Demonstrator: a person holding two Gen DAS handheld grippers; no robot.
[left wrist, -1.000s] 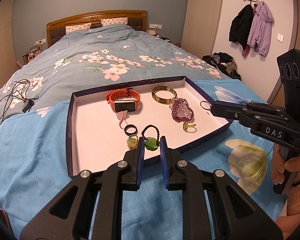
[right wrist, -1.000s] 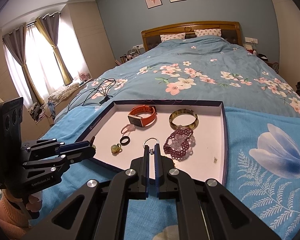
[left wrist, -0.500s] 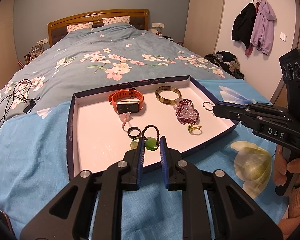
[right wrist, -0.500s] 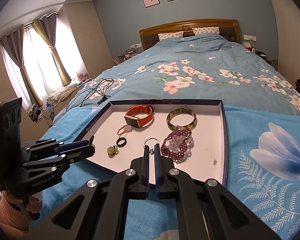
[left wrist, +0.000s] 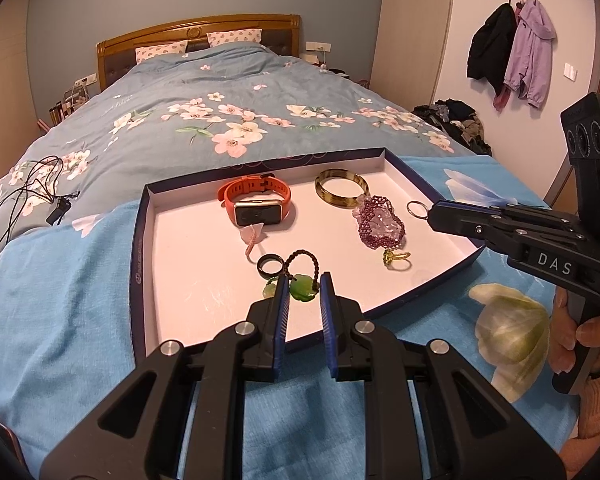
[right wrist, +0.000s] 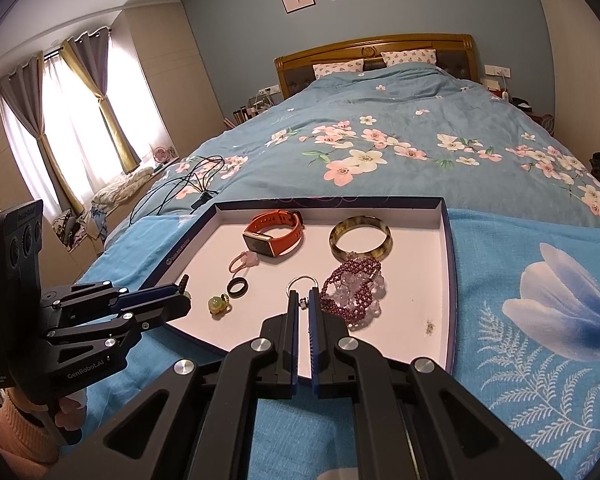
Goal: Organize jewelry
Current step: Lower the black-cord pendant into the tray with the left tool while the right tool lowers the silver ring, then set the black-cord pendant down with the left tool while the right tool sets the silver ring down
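Jewelry lies spread in a shallow white tray (left wrist: 172, 264) with a dark blue rim, set on the blue bedspread (left wrist: 60, 320) of the bed. We hold the left claw (left wrist: 305, 280) over the tray's near edge, its blue pads narrowly apart and pinching a green jade pendant (left wrist: 302, 289) whose dark beaded cord (left wrist: 300, 258) loops up past the fingertips. Just beyond that claw lie a black ring (left wrist: 269, 265) and a small pink ring (left wrist: 252, 236), with the orange smartwatch (left wrist: 256, 202) farther back. Our right claw (right wrist: 303, 300) is pressed together on a thin silver ring (right wrist: 302, 283), which stands up from the fingertips above the tray floor. Immediately right of this claw sits the purple beaded bracelet (right wrist: 352, 290), and behind it the olive bangle (right wrist: 360, 238), the two touching. A small yellow-green ring (left wrist: 396, 258) lies near the tray's right side in the left wrist view; in the right wrist view a pale green charm (right wrist: 218, 304) lies by the left claw's tip.
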